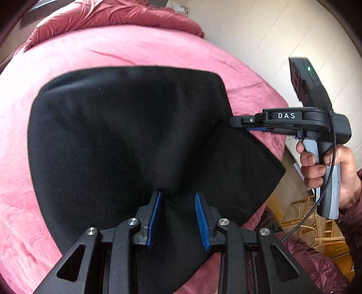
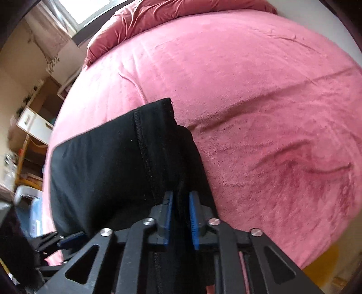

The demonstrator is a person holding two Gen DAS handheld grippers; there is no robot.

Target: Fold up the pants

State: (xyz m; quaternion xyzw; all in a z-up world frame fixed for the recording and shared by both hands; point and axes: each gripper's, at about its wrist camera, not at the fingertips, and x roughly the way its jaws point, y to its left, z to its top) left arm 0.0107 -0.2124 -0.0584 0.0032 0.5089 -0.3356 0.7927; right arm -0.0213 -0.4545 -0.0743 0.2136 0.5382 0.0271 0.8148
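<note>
Black pants [image 1: 117,135] lie partly folded on a pink bed cover [image 1: 56,54]. My left gripper [image 1: 177,196] has its blue pads around a bunched fold of the pants at the near edge and grips it. My right gripper [image 1: 237,123] pinches the right edge of the pants where a flap hangs toward the bed's side. In the right wrist view the right gripper [image 2: 181,196] is shut on black cloth, with a stitched seam [image 2: 141,144] running away from it. The left gripper's tip [image 2: 67,240] shows at the lower left under the cloth.
A crumpled darker pink duvet [image 1: 113,15] lies at the far end of the bed. Pale floor [image 1: 271,34] is beyond the bed's right side. A wicker chair [image 1: 316,217] stands low on the right. Shelves and a white drawer unit [image 2: 34,122] stand left of the bed.
</note>
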